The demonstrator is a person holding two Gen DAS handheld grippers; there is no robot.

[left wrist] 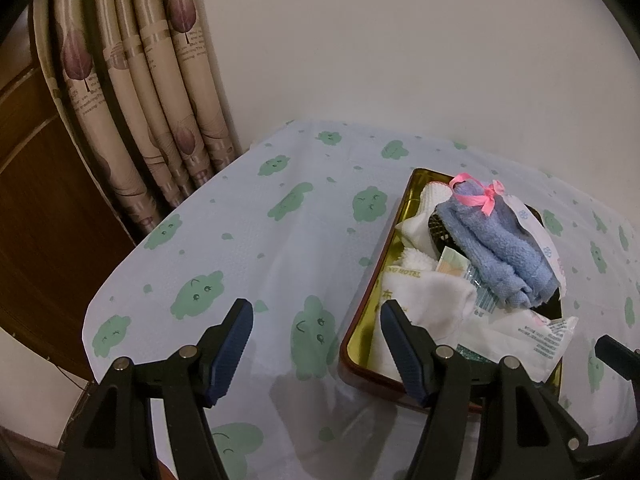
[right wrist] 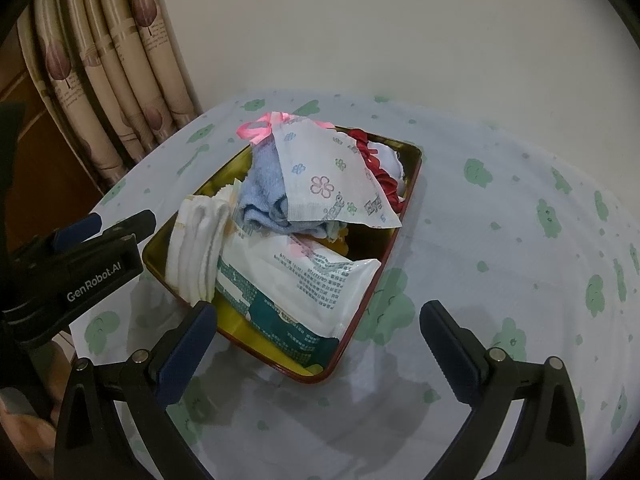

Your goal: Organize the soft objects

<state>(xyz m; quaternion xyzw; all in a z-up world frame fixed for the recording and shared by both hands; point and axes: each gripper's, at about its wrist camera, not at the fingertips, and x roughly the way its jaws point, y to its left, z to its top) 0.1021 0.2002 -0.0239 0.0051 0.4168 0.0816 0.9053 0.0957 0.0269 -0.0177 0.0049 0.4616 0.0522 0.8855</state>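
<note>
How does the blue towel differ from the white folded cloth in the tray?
The blue towel is rolled and tied with a pink ribbon; the white folded cloth is untied. The blue towel lies on top of the pile, partly under a flowered packet; the white cloth stands on edge against the tray's left wall. Both are soft terry pieces inside the tray.

We read "GenRobot.AI" in white letters on the black body of the left gripper [right wrist: 96, 276], at the left edge of the right wrist view. In the left wrist view, gold capitals ending in "HOTEL" stand on a white towel [left wrist: 424, 292] in the tin tray [left wrist: 362, 332], right of centre. The wipes packet [right wrist: 296, 292] carries rows of green print, and the curtain [left wrist: 132, 80] at upper left bears small lines of writing; both are too small for us to read.
</note>
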